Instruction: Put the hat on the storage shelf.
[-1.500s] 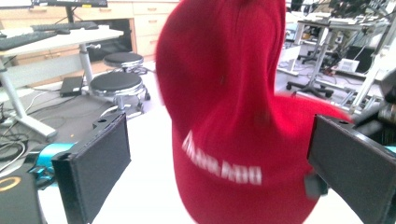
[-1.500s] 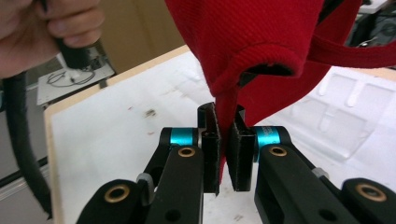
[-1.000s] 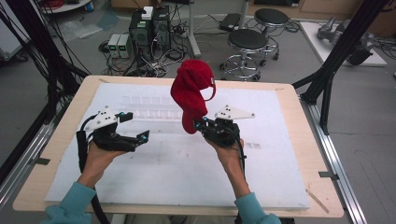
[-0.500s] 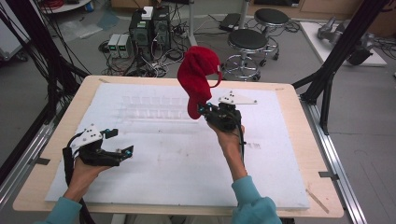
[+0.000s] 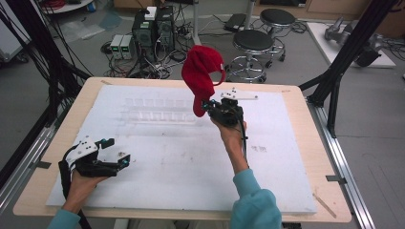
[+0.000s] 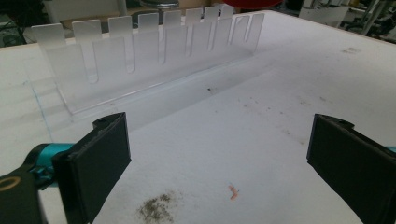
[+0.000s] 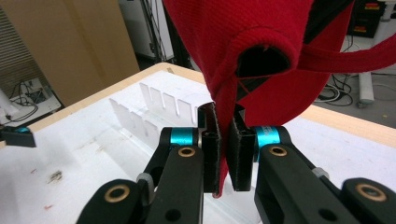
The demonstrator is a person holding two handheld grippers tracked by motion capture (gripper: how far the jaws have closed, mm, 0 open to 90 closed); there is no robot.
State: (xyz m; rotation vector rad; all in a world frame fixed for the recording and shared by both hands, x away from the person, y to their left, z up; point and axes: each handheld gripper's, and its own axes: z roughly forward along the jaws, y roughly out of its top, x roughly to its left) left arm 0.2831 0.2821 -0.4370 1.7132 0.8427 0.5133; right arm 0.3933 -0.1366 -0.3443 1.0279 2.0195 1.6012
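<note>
So, quick rundown from where I'm standing:

Done so far: red cap (image 5: 202,76) is off the table, pinched by an edge of its fabric in the right gripper (image 5: 216,109) and held up in the air.

Where the cap is: above the far middle of the white board (image 5: 191,162), just past the clear plastic rack (image 5: 157,110), not touching it as far as I can tell.

Left to do: my guess is it ends up on that rack, which has nothing on its slots yet.

Right gripper: jaws clamped tight on the cap's edge (image 7: 224,140); most of the cap stands above them.

Right arm: forearm stretched forward and raised, hand tipped up.

Left gripper (image 5: 113,153): jaws wide apart, holding nothing, low over the near left corner of the board.

Left arm: pulled in close to the table edge, jaws pointing toward the rack (image 6: 154,51).
</note>
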